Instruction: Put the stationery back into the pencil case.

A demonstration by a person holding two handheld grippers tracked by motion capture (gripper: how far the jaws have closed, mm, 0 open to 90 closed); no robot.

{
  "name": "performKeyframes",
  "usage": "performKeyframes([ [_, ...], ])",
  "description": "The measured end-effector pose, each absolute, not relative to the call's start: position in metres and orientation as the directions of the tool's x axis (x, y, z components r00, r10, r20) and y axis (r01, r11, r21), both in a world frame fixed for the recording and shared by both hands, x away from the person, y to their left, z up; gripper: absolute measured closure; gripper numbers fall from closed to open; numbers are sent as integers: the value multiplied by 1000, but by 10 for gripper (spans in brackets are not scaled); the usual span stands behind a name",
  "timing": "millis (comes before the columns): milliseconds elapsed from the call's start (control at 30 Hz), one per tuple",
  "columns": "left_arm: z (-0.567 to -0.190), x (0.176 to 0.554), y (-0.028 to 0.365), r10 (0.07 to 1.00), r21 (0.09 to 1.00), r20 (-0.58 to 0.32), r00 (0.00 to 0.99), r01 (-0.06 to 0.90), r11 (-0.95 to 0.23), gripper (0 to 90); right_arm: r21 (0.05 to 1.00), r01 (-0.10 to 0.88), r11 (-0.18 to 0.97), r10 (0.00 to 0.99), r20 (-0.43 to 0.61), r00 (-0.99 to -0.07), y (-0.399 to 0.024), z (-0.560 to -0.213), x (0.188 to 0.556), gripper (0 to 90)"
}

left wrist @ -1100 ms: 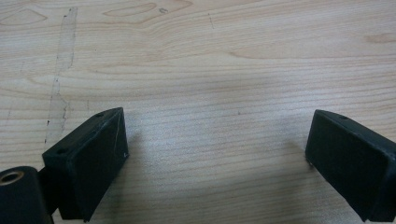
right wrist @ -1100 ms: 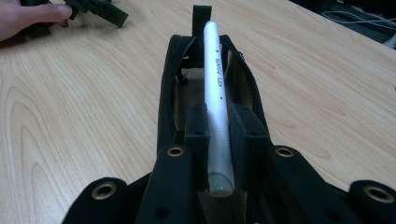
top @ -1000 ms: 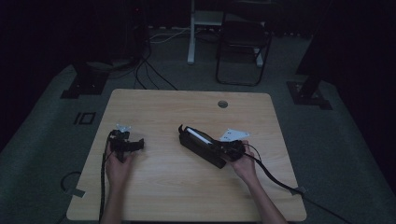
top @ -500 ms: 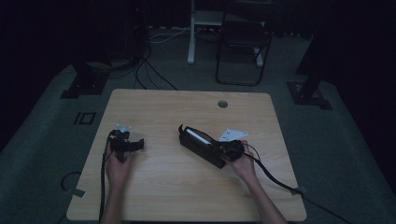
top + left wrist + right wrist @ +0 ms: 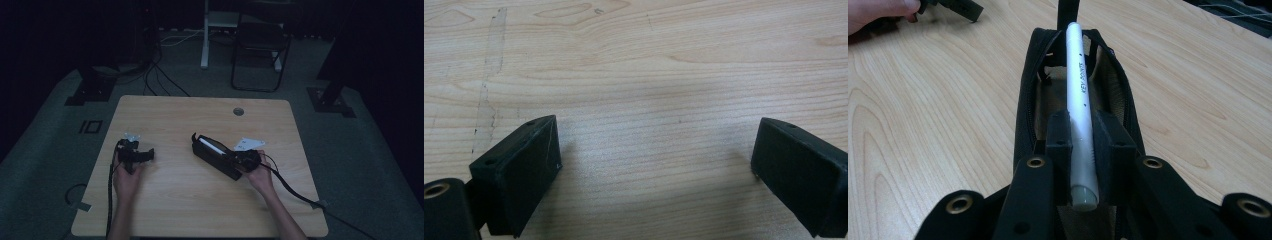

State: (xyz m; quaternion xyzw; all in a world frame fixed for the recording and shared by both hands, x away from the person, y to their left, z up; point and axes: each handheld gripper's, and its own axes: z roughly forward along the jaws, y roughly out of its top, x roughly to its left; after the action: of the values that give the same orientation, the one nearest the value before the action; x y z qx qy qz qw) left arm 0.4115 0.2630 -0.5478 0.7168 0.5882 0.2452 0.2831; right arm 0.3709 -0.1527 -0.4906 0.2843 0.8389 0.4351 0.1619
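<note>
1. The table (image 5: 200, 210) takes up the middle of the high view, its bare wood running to the lower edge, where both forearms come in. It is treated as the only support, so whatever is released should come down on it or in the case.

2. The case (image 5: 1028, 90), black and unzipped, lies at centre right of the high view and runs up the middle of the right gripper view, its mouth open upward. It is judged loose on the wood, so it should be steadied before anything is pushed into it.

3. The right gripper (image 5: 1082, 145) is seen at the bottom centre of its own view, with the jaws closed on the pen. The grip should be kept firm until the far tip is well inside the mouth.

4. The left gripper (image 5: 656, 165) is seen at the lower edge of its own view, jaws wide apart over bare wood and nothing between them; in the high view it sits at centre left, well apart from the case. It could be brought across to pin the case.

5. The pen (image 5: 1079, 85), white, lies lengthwise along the open mouth, its near end clamped. It is best lowered tip first, in line with the zip, and let go only once it is cradled.
</note>
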Motion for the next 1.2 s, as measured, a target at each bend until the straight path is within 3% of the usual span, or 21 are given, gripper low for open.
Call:
performKeyframes([
  [533, -548, 411, 263, 982, 694, 19, 187, 705, -147, 60, 838, 332, 432, 620, -9, -785, -155, -486, 368, 746],
  [1067, -548, 411, 263, 982, 694, 18, 187, 704, -147, 61, 866, 339, 367, 698, -15, -716, -178, -471, 365, 527],
  [1200, -548, 411, 263, 982, 694, 19, 187, 704, -147, 60, 870, 355, 342, 720, 0, -694, -188, -472, 365, 514],
])
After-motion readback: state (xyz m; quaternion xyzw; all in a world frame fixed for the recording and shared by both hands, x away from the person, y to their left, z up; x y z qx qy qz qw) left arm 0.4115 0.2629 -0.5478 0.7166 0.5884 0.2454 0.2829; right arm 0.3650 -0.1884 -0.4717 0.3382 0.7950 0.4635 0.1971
